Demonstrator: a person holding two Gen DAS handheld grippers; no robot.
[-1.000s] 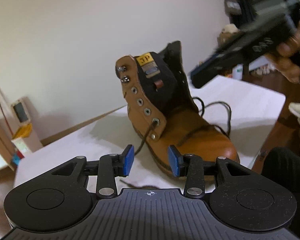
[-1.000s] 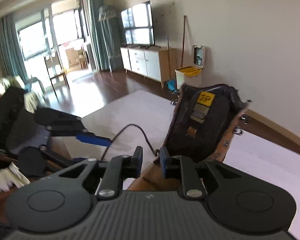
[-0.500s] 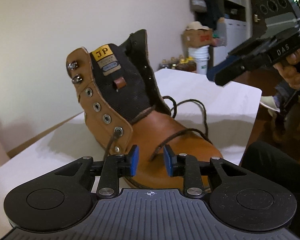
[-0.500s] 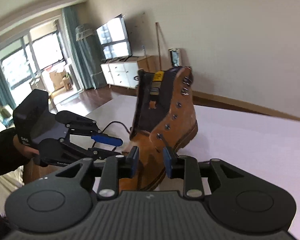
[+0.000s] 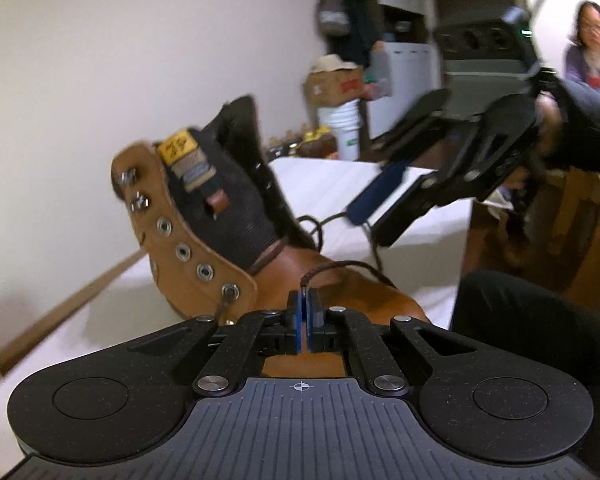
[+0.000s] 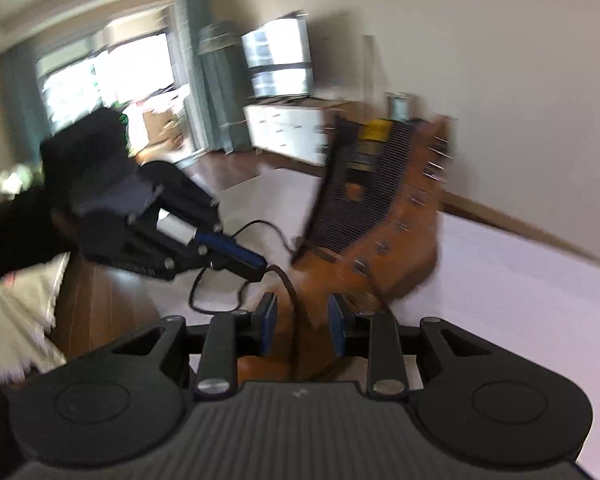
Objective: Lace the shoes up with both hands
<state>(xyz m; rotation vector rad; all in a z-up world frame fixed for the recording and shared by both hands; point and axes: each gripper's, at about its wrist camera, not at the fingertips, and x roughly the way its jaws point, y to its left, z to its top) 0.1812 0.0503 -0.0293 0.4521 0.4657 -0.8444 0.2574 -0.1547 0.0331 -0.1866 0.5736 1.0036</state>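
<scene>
A tan lace-up boot (image 5: 204,248) stands on a white worktop (image 5: 340,176), toe toward the left hand-held gripper (image 5: 303,312). That gripper sits just over the toe, blue pads pinched together on a dark brown lace (image 5: 340,267). The right hand-held gripper (image 6: 302,320) hangs beside the boot, jaws parted, a lace strand running between them untouched.

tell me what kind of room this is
Most likely a home living room: a flat-screen TV over a white sideboard, curtained windows and wood flooring. The tan work boot sits on a white-covered table.
</scene>
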